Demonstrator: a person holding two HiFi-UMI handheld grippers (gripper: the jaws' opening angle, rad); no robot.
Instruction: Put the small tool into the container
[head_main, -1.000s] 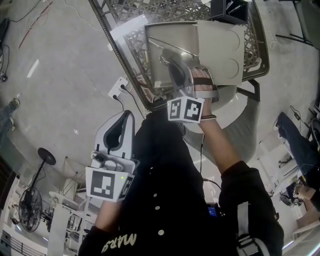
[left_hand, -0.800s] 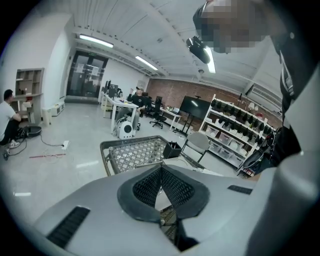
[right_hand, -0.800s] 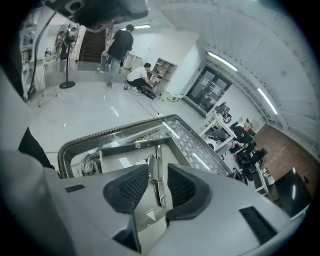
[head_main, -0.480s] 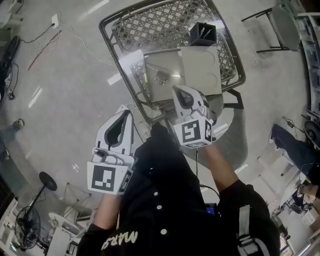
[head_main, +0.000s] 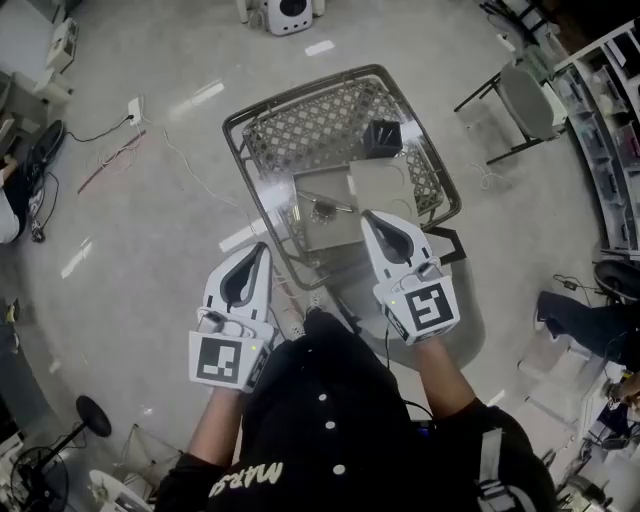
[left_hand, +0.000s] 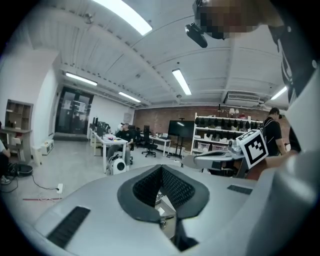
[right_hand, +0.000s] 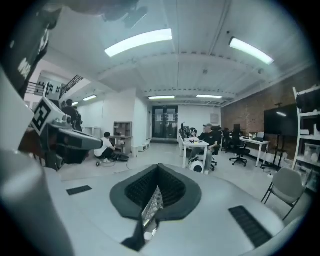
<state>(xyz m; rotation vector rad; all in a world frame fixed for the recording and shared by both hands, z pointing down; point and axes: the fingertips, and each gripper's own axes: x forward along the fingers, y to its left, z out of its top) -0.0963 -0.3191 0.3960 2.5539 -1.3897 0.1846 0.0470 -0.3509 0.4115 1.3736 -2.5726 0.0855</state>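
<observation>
The left tool (head_main: 252, 262) hangs short of the mesh table (head_main: 290, 125), jaws closed on nothing. What looks like the small metal implement (head_main: 322, 211) lies on a grey tray (head_main: 305, 235), apart from the black container (head_main: 383, 136) at the far side. The right tool (head_main: 378, 225) is likewise closed and empty. Unless it opens first, it will likely shove the implement, which could skid on the slick tray and drop through the mesh.
</observation>
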